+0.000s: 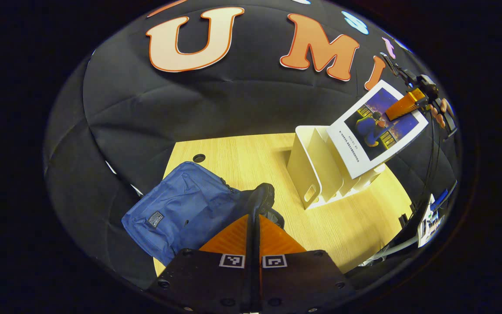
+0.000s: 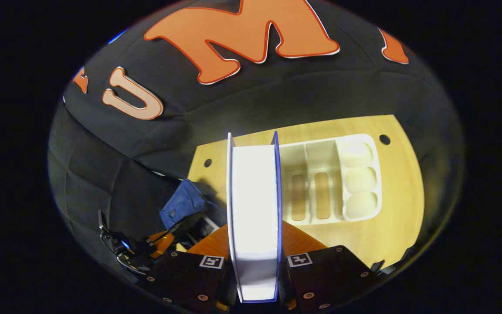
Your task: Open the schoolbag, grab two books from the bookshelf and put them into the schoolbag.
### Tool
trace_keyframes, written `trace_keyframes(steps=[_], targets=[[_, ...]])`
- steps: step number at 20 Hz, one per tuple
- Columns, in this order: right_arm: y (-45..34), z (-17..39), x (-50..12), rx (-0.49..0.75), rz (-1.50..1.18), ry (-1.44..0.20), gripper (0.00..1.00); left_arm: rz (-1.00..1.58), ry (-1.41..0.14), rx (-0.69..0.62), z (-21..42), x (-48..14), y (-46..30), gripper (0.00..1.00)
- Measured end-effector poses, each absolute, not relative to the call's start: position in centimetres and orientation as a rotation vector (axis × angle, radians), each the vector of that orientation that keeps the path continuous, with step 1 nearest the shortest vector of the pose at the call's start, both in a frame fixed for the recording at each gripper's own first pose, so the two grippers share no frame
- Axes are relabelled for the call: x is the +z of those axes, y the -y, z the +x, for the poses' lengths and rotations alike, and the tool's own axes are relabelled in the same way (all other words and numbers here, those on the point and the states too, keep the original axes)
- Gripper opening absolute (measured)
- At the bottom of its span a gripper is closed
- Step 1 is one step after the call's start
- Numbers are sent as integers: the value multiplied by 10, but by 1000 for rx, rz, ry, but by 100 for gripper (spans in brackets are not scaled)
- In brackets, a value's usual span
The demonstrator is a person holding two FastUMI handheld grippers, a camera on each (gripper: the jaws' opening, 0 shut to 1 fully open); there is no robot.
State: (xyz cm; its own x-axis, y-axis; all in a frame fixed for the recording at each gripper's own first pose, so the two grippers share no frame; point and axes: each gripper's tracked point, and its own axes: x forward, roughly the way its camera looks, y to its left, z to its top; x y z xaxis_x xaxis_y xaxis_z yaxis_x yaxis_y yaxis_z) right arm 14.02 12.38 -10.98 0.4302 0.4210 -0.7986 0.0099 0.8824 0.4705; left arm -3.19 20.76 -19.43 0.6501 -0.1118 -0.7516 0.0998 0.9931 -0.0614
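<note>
Two grippers: our right gripper (image 2: 254,261) pinches a white-covered illustrated book (image 2: 254,209), its print unreadable; our left gripper (image 1: 254,235), pressed together, grips the blue fabric schoolbag (image 1: 181,209) strap at 12 o'clock.

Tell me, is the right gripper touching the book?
Touching. In the right gripper view, the book stands clamped between the right gripper's two fingers, lifted above the bookshelf.

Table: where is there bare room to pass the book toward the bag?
Bare table lies between the schoolbag and the bookshelf, and in front of the bookshelf. It is crowded at the bag's opening, where the left claw grips.
</note>
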Motion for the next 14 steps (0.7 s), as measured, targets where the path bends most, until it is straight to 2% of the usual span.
trace_keyframes(steps=[7,9,10,11,14], targets=[[-217,84,-132,436,530,-1115,38,-3,-852,-127,-30,-190,-211,1],[-240,70,-152,443,546,-1131,38,-26,-856,-123,-34,-192,-211,0],[-252,62,-160,445,570,-1149,38,-38,-857,-123,-35,-193,-209,5],[-263,57,-167,444,599,-1166,38,-43,-863,-129,-36,-195,-207,1],[-293,49,-190,431,672,-1192,38,-28,-865,-127,-38,-195,-206,0]])
